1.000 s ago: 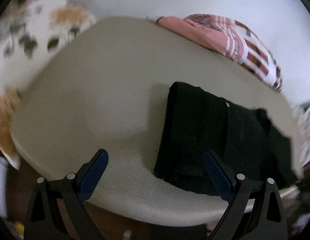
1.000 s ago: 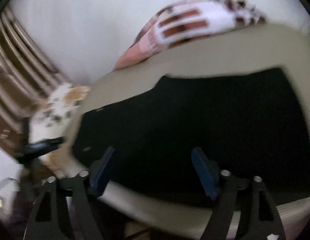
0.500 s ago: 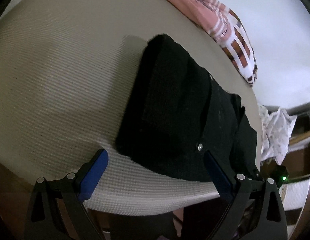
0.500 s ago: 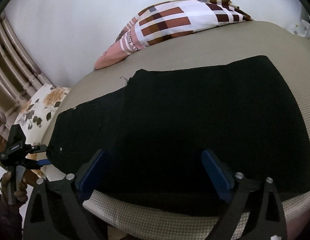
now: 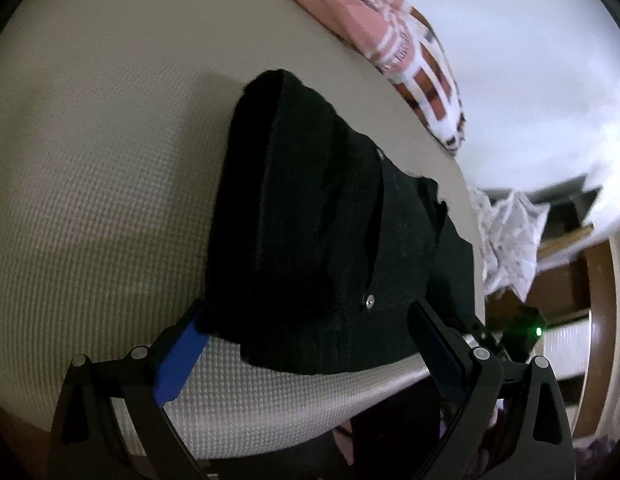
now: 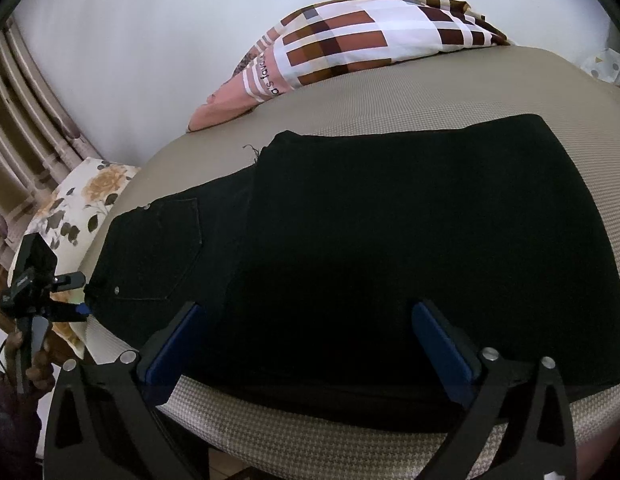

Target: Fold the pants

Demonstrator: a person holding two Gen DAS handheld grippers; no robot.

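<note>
Black pants [image 6: 389,240] lie partly folded on a beige mattress [image 6: 429,96], legs doubled over the seat; a back pocket [image 6: 158,248] shows at the waist end. In the left wrist view the pants [image 5: 310,232] lie with the waist end and a rivet nearest me. My left gripper [image 5: 306,340] is open, its fingers either side of the waist end at the mattress edge. My right gripper [image 6: 306,340] is open, low over the near edge of the folded legs. The left gripper also shows in the right wrist view [image 6: 50,292] at the waist corner.
A checked pink, brown and white pillow [image 6: 349,40] lies at the far side against a white wall. A floral cushion [image 6: 78,200] sits past the waist end. A white crumpled cloth [image 5: 505,236] and wooden furniture [image 5: 569,280] are beyond the mattress end.
My left gripper has swung right and come close to the waist end of the pants. My right gripper has steadied and moved nearer the near edge of the folded legs. Both stayed open.
</note>
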